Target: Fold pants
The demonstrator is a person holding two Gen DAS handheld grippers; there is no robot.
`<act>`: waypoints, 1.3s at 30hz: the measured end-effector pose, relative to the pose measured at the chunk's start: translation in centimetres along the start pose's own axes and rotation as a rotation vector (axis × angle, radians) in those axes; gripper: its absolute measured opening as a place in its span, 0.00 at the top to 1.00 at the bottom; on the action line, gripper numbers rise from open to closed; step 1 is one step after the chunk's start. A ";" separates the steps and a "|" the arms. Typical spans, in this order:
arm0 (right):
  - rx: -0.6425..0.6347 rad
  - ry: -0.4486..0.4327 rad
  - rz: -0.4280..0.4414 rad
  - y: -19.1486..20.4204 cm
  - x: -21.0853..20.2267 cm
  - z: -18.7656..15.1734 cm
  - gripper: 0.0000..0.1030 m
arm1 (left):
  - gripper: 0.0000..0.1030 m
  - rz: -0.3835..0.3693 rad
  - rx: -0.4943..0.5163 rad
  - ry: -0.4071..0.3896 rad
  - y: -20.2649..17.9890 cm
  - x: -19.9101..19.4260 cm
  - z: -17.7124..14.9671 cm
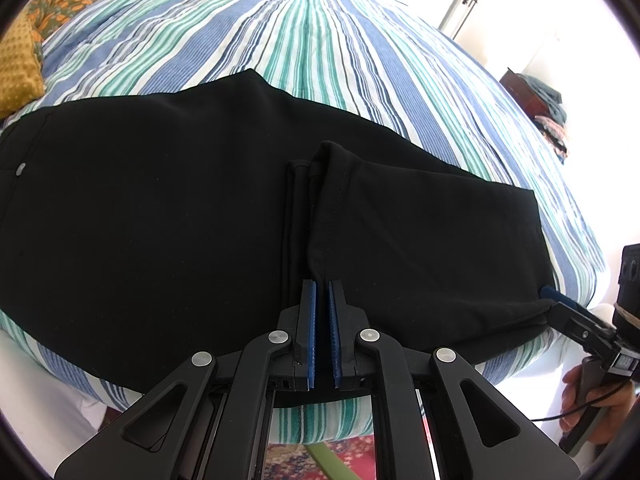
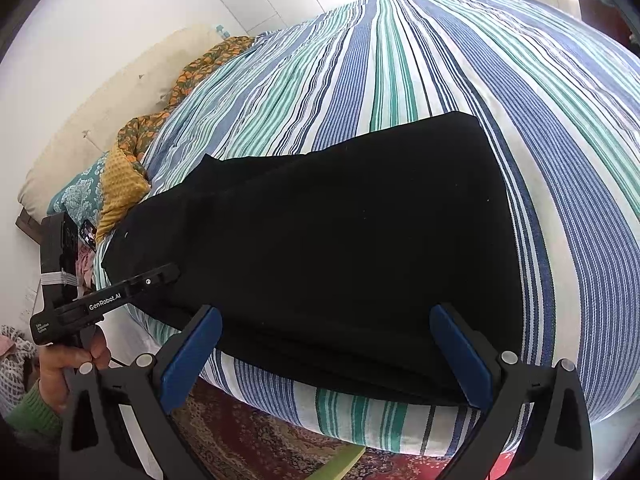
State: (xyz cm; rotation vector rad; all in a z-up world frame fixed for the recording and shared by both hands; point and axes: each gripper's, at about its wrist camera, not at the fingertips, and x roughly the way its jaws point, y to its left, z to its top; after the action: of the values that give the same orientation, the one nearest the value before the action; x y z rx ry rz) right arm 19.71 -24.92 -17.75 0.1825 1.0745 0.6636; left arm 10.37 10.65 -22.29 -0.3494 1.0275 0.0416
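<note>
Yellow pillow (image 1: 18,64): far left of the pants, at the bed's head end.
Pants (image 1: 168,216): black, spread flat across the near edge of the striped bed (image 1: 320,40); waist end toward the pillow, a folded-over hem ridge near the middle.
Left claw (image 1: 322,292): blue pads nearly together, nipping a raised fold of the pants just at the near edge.
Right claw (image 2: 326,320): jaws wide, straddling the near edge of the pants toward the leg end, holding nothing; pads look clear of the cloth.
Risk, left: thin pinch on a stitched fold; a quick lift could slip it out, or catch one layer only.
Risk, right: if it closes shallow, that end sags and the fold goes crooked.
Risk, edge: pants overhang the bed's side; a drag could slide them toward the rug (image 2: 248,440).
</note>
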 end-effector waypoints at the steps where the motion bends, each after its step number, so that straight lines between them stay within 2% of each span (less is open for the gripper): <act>1: -0.001 0.000 -0.001 0.0 0.0 0.0 0.00 | 0.93 -0.012 -0.013 0.001 0.2 0.0 0.0; 2: 0.000 -0.001 -0.001 0.0 0.0 -0.1 0.00 | 0.92 -0.035 -0.032 0.001 0.5 -0.1 0.0; 3: -0.001 -0.001 -0.001 0.0 0.0 -0.1 0.00 | 0.87 -0.075 -0.069 -0.002 1.0 -0.3 0.0; 5: -0.001 -0.002 -0.001 0.0 0.0 -0.1 0.00 | 0.72 -0.153 -0.142 -0.012 1.8 -0.9 0.1; 6: -0.001 -0.005 0.000 0.0 0.0 -0.1 0.00 | 0.53 -0.160 -0.161 -0.027 2.1 -1.3 0.1; 7: -0.003 -0.009 0.001 0.0 0.0 -0.1 0.00 | 0.31 -0.124 -0.171 -0.051 2.2 -1.9 0.1; 8: -0.007 -0.014 0.000 0.0 0.0 -0.2 0.00 | 0.26 -0.087 -0.173 -0.085 2.3 -2.6 0.0; 11: -0.038 -0.029 -0.012 0.2 0.0 -0.4 0.00 | 0.24 -0.067 -0.202 -0.127 2.9 -3.9 -0.1; 16: -0.095 -0.075 -0.055 1.3 -1.2 0.3 0.00 | 0.24 -0.018 -0.257 -0.118 3.7 -3.9 -0.6; 20: -0.110 -0.216 -0.108 1.7 -4.4 0.6 0.00 | 0.23 0.012 -0.251 -0.126 3.4 -4.1 -0.8; 24: -0.110 -0.361 -0.230 1.5 -8.4 0.9 0.00 | 0.23 0.029 -0.252 -0.131 4.1 -4.2 -0.4; 27: -0.055 -0.445 -0.301 0.1 -11.7 1.2 0.00 | 0.22 -0.039 -0.327 -0.151 5.6 -4.7 -0.4; 31: 0.004 -0.493 -0.383 -3.3 -14.7 1.4 0.00 | 0.22 -0.101 -0.437 -0.184 8.1 -5.8 -0.5; 33: 0.066 -0.508 -0.416 -5.5 -15.4 1.0 0.00 | 0.22 -0.072 -0.461 -0.197 8.9 -6.4 -0.7; 36: 0.263 -0.498 -0.360 -9.2 -15.9 0.8 0.00 | 0.22 -0.032 -0.492 -0.193 10.0 -7.2 -1.2; 39: 0.353 -0.484 -0.335 -11.1 -15.2 0.7 0.00 | 0.22 0.015 -0.481 -0.189 10.6 -8.3 -1.2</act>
State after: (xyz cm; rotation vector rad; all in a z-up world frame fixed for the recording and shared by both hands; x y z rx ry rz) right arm 20.28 -42.51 -10.95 0.4335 0.7195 0.1084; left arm 2.93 21.41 -18.65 -0.7606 0.8248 0.3330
